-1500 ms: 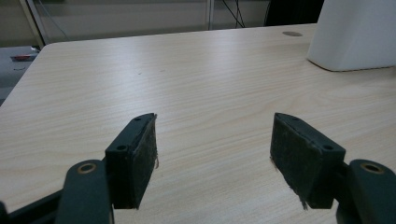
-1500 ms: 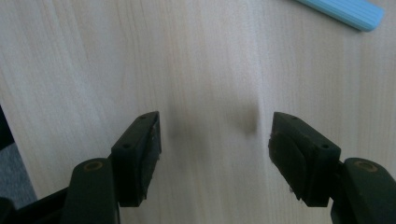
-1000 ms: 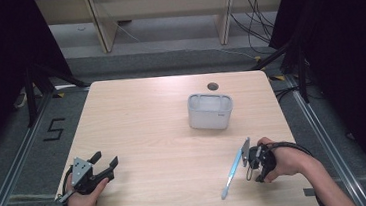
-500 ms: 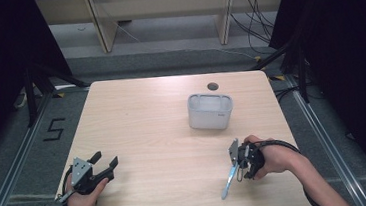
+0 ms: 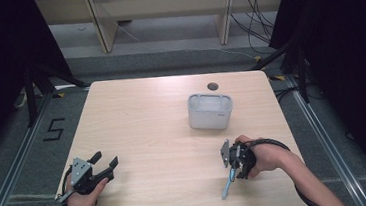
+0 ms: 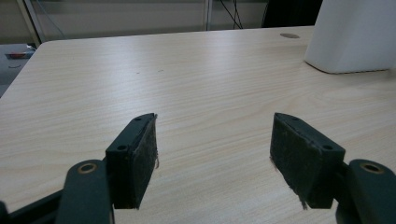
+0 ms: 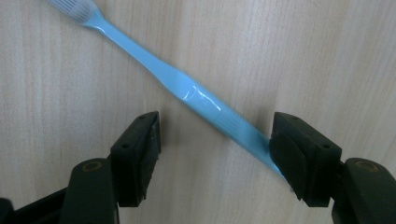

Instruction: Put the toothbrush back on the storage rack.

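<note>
On the left, the left gripper rests low on the counter in the person's hand, its jaws spread wide with nothing between them. Farther right and toward the back stands a white box, with a small dark hole in the counter behind it. Near the front right lies a blue toothbrush, flat on the wood. The right gripper points down over it, jaws spread apart, with the handle crossing the gap and passing under the right jaw. It is not pinched.
</note>
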### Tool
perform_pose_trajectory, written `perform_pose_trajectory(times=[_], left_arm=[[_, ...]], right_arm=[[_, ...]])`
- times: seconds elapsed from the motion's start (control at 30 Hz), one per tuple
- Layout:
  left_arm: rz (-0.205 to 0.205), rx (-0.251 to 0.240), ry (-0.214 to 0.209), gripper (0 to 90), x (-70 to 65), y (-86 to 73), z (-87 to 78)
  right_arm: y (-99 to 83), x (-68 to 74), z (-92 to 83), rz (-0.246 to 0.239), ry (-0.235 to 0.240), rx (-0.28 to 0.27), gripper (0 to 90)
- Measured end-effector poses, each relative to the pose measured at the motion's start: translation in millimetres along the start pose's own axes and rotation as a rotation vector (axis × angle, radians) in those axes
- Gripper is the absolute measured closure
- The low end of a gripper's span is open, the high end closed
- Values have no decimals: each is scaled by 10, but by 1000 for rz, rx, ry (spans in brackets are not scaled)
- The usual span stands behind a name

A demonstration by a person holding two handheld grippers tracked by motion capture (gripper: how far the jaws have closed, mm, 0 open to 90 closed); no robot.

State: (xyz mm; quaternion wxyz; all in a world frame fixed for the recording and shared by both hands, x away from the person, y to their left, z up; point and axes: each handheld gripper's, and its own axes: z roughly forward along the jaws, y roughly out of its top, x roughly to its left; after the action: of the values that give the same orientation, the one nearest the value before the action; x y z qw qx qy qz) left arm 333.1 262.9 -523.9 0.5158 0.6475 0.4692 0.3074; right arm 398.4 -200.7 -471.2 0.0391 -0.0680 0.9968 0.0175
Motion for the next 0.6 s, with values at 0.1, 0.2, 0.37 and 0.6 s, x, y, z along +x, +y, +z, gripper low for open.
perform_pose_trajectory(times=[0.1, 0.2, 0.37, 0.6], left_arm=[[-1, 0, -1, 314, 1, 0, -3], [-1, 0, -1, 314, 0, 0, -3], [-1, -1, -2, 314, 3, 0, -4], [-1, 0, -1, 314, 1, 0, -4]], right_arm=[[17, -8, 10, 12, 5, 1, 346], [30, -43, 21, -6, 13, -9, 346], [27, -46, 47, 27, 25, -2, 349], [11, -49, 56, 50, 42, 7, 376]])
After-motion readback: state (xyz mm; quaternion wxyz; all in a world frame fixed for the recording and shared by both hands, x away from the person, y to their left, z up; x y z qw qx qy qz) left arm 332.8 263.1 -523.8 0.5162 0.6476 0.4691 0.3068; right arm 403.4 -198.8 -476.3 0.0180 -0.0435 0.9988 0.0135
